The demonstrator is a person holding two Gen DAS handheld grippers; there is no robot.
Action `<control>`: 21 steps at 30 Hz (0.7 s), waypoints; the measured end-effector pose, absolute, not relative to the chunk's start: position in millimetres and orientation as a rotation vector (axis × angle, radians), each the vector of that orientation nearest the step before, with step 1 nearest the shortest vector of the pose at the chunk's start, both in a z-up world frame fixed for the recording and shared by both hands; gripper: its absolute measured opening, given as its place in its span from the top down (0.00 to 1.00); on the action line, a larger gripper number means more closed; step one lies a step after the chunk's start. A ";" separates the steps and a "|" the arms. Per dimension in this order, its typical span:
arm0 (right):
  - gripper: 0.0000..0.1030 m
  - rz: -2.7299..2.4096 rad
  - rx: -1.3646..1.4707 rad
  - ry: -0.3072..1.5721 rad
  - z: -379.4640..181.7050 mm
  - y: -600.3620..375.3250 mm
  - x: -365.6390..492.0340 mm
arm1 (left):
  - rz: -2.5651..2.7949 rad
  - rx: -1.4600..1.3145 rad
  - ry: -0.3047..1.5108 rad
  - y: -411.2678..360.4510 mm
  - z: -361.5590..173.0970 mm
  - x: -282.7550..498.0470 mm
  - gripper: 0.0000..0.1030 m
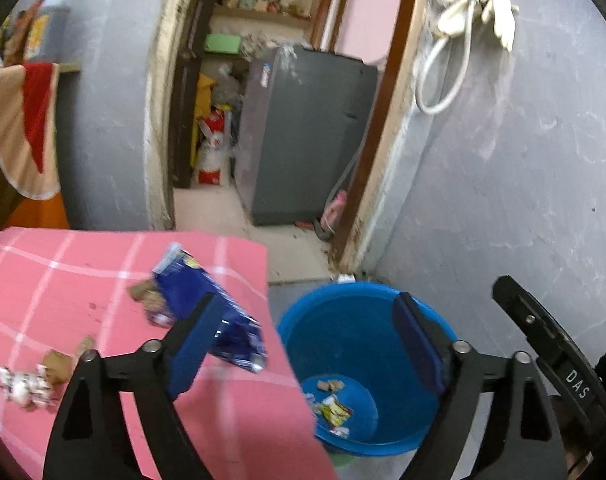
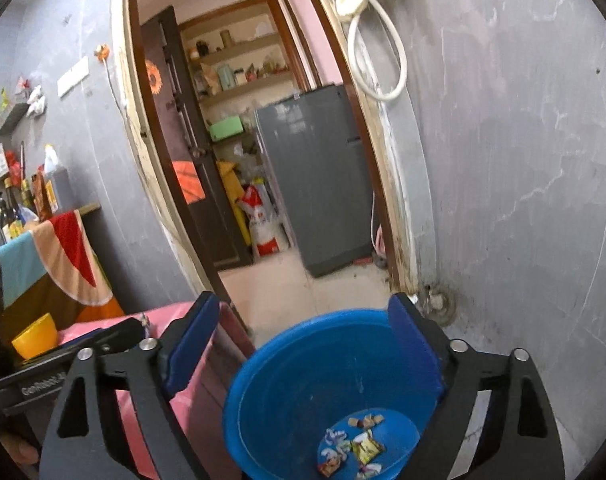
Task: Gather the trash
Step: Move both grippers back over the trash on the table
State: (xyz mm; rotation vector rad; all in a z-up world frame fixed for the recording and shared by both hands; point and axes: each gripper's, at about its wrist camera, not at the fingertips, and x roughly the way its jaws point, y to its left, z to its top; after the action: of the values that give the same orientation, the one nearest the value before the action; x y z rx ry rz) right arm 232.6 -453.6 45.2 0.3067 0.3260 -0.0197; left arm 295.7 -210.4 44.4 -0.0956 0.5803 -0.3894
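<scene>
We held both claws, left claw (image 1: 303, 344) & right claw (image 2: 303, 352), agape w/ nothing gripped; blue wrapper (image 1: 207, 304) near bench (image 1: 63, 280) edge might've slid off, missing bucket (image 1: 295, 320).

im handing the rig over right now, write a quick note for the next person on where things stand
Left gripper: open, empty, hovering across the table edge and the bucket.
Right gripper: open, empty, over the blue bucket.
Bucket: on the floor beside the pink checked table.
Done: several small wrappers and scraps already lie in the bucket bottom.
Left: the blue snack packet near the table's edge, brown crumbs beside it, and a clump of crumpled white wrappers with a brown scrap nearer the left side.
Likely next: the blue packet, being closest to the left gripper.
</scene>
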 end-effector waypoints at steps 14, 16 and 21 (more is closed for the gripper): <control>0.00 0.089 0.203 0.105 71.8 -400.7 198.5 | -0.253 -0.119 0.337 -128.3 73.7 243.7 0.02; 0.00 0.117 0.184 0.075 74.8 -391.1 192.4 | -0.232 -0.116 0.314 -118.5 75.3 235.0 0.02; 0.00 0.174 0.117 0.011 81.1 -363.4 182.9 | -0.177 -0.121 0.272 -92.9 77.6 214.1 0.02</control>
State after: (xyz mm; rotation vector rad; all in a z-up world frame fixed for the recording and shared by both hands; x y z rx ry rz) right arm 182.9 -363.4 81.1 0.1173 0.0106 0.1744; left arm 214.1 -92.9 77.6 -0.1205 0.2725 -0.1767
